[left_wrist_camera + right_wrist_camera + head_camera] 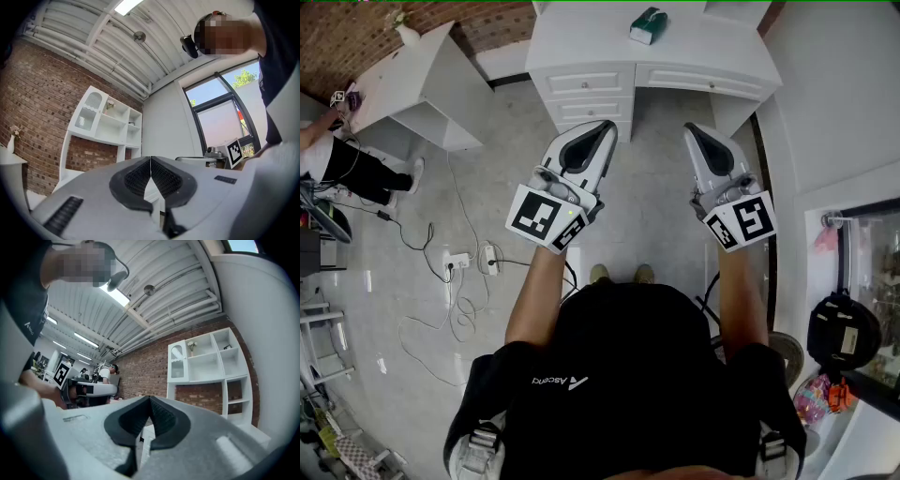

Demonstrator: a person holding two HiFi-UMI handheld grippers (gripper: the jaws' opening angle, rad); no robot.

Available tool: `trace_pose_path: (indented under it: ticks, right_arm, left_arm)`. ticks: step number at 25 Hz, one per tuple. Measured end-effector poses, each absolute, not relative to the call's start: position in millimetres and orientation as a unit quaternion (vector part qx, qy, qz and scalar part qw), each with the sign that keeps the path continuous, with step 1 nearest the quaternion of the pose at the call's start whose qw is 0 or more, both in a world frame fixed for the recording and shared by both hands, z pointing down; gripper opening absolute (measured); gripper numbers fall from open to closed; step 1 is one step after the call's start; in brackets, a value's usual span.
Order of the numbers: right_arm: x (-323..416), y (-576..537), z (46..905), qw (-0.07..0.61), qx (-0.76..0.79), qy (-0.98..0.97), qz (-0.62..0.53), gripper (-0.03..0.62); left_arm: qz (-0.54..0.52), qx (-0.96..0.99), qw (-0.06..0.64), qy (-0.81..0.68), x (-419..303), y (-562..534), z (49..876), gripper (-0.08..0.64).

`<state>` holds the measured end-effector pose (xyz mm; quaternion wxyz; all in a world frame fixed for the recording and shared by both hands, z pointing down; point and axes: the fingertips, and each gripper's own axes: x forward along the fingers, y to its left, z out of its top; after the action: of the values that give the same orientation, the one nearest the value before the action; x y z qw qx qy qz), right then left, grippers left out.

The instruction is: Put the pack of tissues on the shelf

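Note:
The pack of tissues point(648, 25), green with a white top, lies on the white desk point(694, 52) at the far side of the head view. My left gripper point(604, 130) and right gripper point(691, 130) are held side by side above the floor, short of the desk's drawers, well apart from the pack. Both point towards the desk. Each one's jaws meet with nothing between them: left gripper point(150, 162), right gripper point(150, 404). A white shelf unit point(105, 124) with open compartments stands against the brick wall, shelf unit point(211, 359) also ahead in the right gripper view.
A second white table point(403, 70) stands at the left, with a person point(337, 159) beside it. Cables and a power strip point(459, 258) lie on the floor at the left. A black fan point(842, 337) and a glass-fronted cabinet sit at the right.

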<state>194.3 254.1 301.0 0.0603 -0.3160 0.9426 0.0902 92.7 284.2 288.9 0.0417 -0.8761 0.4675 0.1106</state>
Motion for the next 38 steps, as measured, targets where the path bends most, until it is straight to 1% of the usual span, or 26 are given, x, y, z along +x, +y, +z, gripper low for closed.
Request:
trace_pose_path:
  ticks: [8, 12, 22, 27, 32, 38]
  right_arm:
    - [204.2, 244.7, 295.4, 0.086, -0.311, 0.943, 0.08, 0.003]
    - [212.8, 237.8, 293.6, 0.087, -0.31, 0.943, 0.089, 0.003]
    - [258.8, 196.9, 292.5, 0.1, -0.312, 0.941, 0.086, 0.003]
    - [269.0, 169.9, 290.2, 0.104, -0.311, 0.941, 0.086, 0.003]
    - [250.5, 133.6, 292.6, 0.089, -0.317, 0.939, 0.096, 0.003]
    - [195.1, 70.1, 305.6, 0.058, -0.332, 0.936, 0.099, 0.003]
  left_arm:
    - [0.103, -0.875, 0.046, 0.472, 100.4, 274.7, 286.8, 0.002]
    - [0.096, -0.872, 0.049, 0.477, 110.5, 265.2, 284.3, 0.002]
    - [0.075, -0.858, 0.061, 0.504, 151.9, 222.4, 279.0, 0.002]
    - [0.072, -0.855, 0.064, 0.51, 162.5, 195.0, 277.2, 0.002]
    - [0.082, -0.855, 0.061, 0.509, 145.0, 154.3, 281.5, 0.002]
    - [0.087, -0.861, 0.053, 0.499, 90.7, 89.3, 298.6, 0.002]
